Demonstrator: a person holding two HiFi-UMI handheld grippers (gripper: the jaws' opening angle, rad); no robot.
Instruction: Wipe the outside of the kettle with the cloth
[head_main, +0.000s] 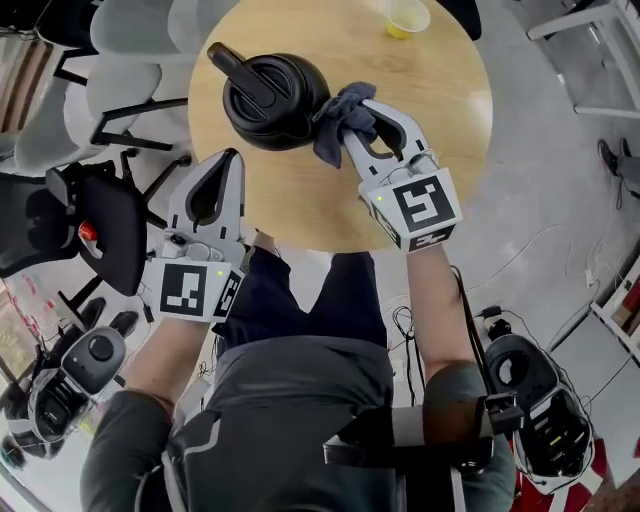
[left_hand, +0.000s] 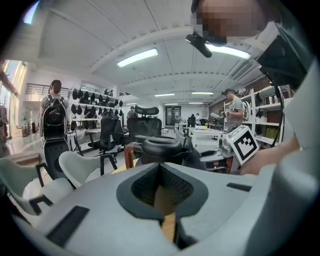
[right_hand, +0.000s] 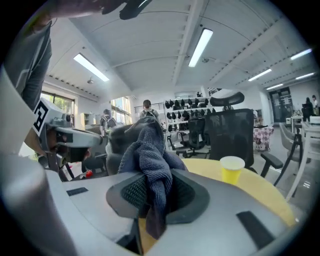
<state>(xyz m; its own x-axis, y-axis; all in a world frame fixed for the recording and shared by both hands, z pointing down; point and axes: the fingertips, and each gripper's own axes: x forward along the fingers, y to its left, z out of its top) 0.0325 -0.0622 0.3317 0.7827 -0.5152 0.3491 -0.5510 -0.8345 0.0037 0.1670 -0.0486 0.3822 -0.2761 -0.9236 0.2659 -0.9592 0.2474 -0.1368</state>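
Note:
A black kettle (head_main: 268, 100) with its handle pointing to the far left stands on the round wooden table (head_main: 430, 95). My right gripper (head_main: 358, 122) is shut on a dark blue cloth (head_main: 340, 118), and the cloth is bunched against the kettle's right side. In the right gripper view the cloth (right_hand: 150, 155) hangs between the jaws of the right gripper (right_hand: 152, 175) and hides most of the kettle. My left gripper (head_main: 228, 160) is shut with nothing in it, at the table's near-left edge, a little short of the kettle. The left gripper view looks past the left gripper (left_hand: 160, 167) at the kettle (left_hand: 160, 147).
A yellow cup (head_main: 405, 17) stands at the table's far edge, also in the right gripper view as the cup (right_hand: 231, 169). White chairs (head_main: 125, 70) and a black office chair (head_main: 95, 215) crowd the left side. Cables (head_main: 405, 325) and equipment cases (head_main: 545, 400) lie on the floor.

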